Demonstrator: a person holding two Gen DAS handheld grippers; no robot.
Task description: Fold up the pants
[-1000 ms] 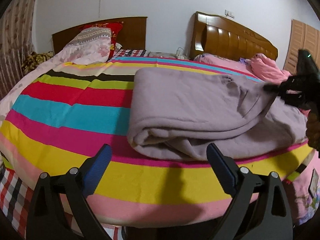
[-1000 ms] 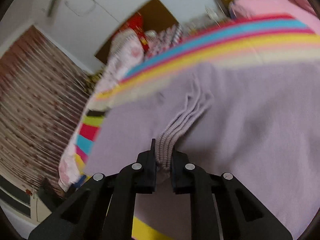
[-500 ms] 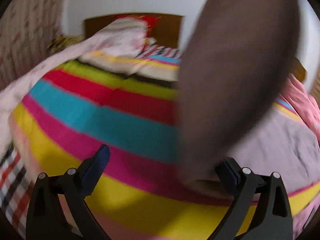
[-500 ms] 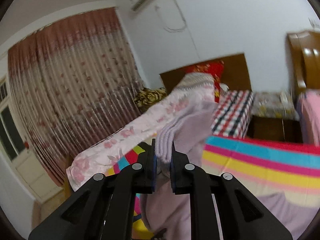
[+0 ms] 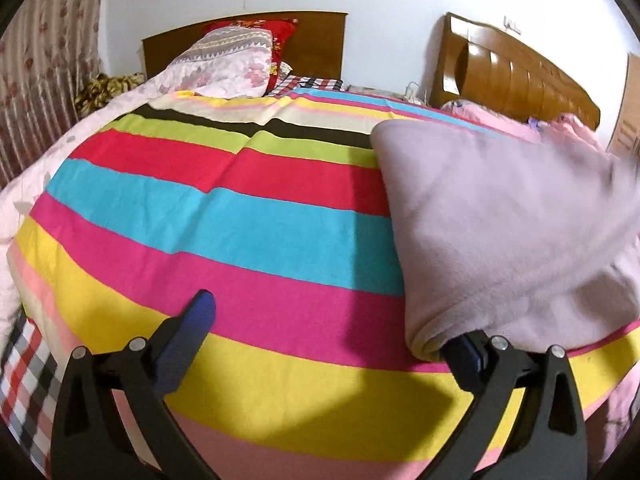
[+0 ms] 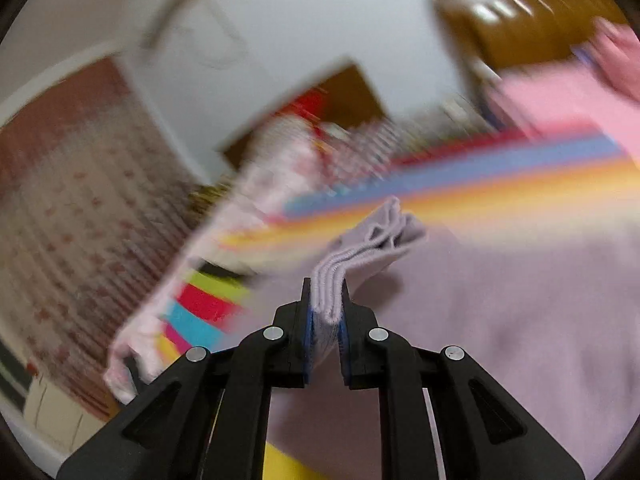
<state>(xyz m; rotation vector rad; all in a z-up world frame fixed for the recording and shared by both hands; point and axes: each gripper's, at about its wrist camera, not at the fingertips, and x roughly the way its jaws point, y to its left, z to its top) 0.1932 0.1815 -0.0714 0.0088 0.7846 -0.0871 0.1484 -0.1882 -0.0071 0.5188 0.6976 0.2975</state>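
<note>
1. Lilac fleece pants [image 5: 504, 216] lie folded in a thick pile on the right side of the bed [image 5: 224, 216], on its striped cover of yellow, magenta, turquoise, red and lime; the pile's right edge is blurred and runs out of the left wrist view.
2. At the far left of that view a flowered curtain [image 5: 44, 64] hangs, and a pale pink floral quilt [image 5: 224, 68] lies at the head of the bed, partly covering a red pillow [image 5: 260, 26] against a dark wooden headboard [image 5: 244, 36].
3. The left gripper [image 5: 332, 332] has its jaws spread wide over the near edge of the bed, with nothing pressed between them; its right finger [image 5: 468, 354] has its tip tucked out of sight under the near corner of the pants, while the left finger stands clear over a yellow stripe.
4. A second, lighter headboard [image 5: 516, 68] rises at the right, with pink bedding [image 5: 520, 124] heaped below it.
5. In the right wrist view the right gripper [image 6: 326, 316] has its jaws clamped on the ribbed waistband [image 6: 332, 280] of the pants, whose gathered layers stand up between the pads.
6. Beyond that band the fabric spreads low and right, and everything behind it is smeared by motion blur, so only stripes, curtain and brown wood can be made out.
</note>
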